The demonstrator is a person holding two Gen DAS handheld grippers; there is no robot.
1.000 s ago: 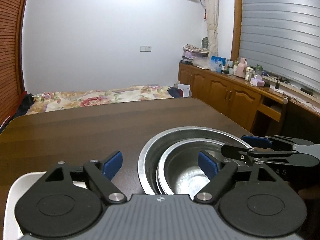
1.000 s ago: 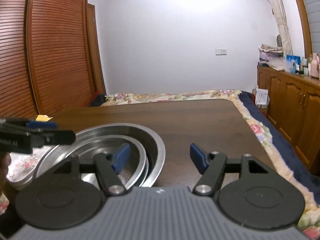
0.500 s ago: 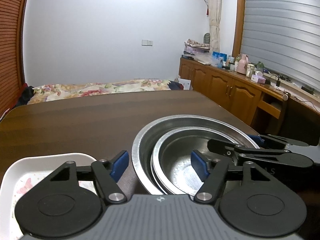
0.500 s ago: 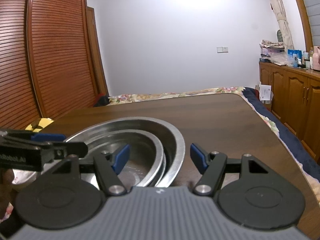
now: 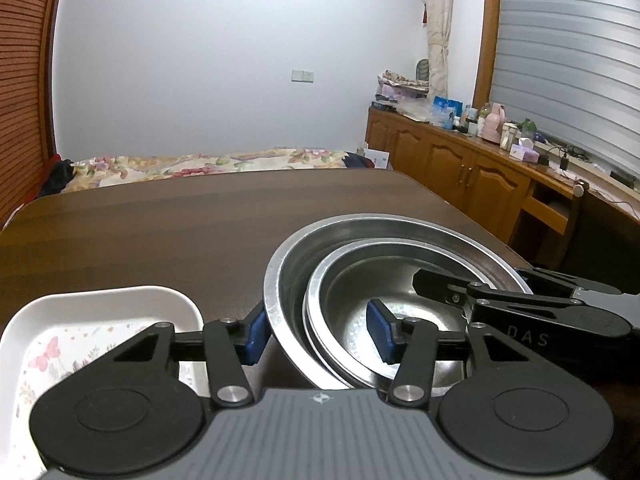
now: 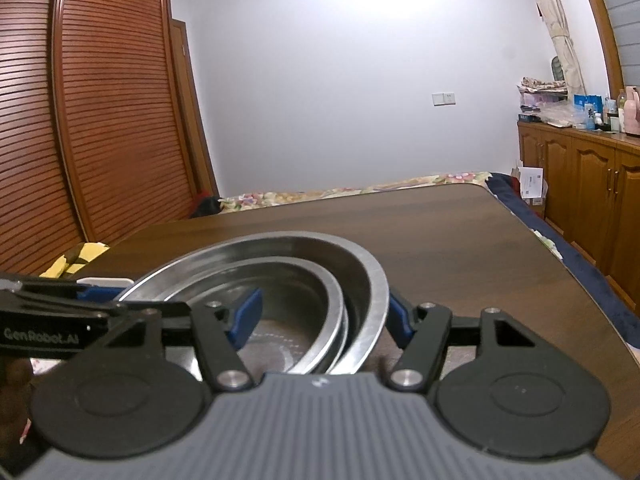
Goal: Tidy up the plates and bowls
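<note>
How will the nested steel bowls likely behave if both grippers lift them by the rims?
The nested steel bowls are thin, shiny metal: probably stiff, light, and slippery against the blue pads. The inner bowl sits loose and off-centre in the outer one, so it may slide or rattle if tilted. With the left gripper and right gripper straddling opposite rims, an uneven lift could tip the stack.

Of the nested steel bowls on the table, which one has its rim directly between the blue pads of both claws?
The large outer bowl. Its wide rim encloses the smaller inner bowl, and each claw has one pad outside this rim.
</note>
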